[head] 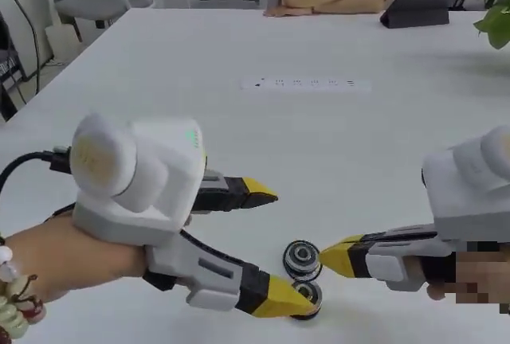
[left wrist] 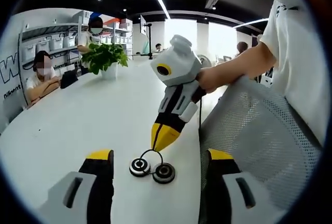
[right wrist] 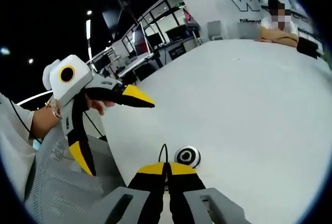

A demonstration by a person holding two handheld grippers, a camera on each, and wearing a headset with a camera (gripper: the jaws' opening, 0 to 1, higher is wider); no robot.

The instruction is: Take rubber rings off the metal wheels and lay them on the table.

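We see two metal wheels [head: 303, 258] lying flat on the white table [head: 319, 145], close to its near edge, with their hubs facing up and their axles upright. They sit just beside each other, and the pair lines up roughly from the near edge toward the far edge. The right gripper [head: 328, 256] comes in from the table's right side with its jaws pressed together, the yellow tips pinching a thin black rubber ring [left wrist: 151, 152]. In the left gripper view the ring stands up as a narrow loop above the gap between the wheels, its two ends running down toward them; we cannot tell whether it is caught on either wheel. In the right gripper view a strand of it rises straight out from between the closed tips, with one wheel just beyond. The left gripper [head: 275, 247] is spread wide and holds nothing: one jaw lies at the nearer wheel on the near-edge side, the other well apart toward the table's middle.
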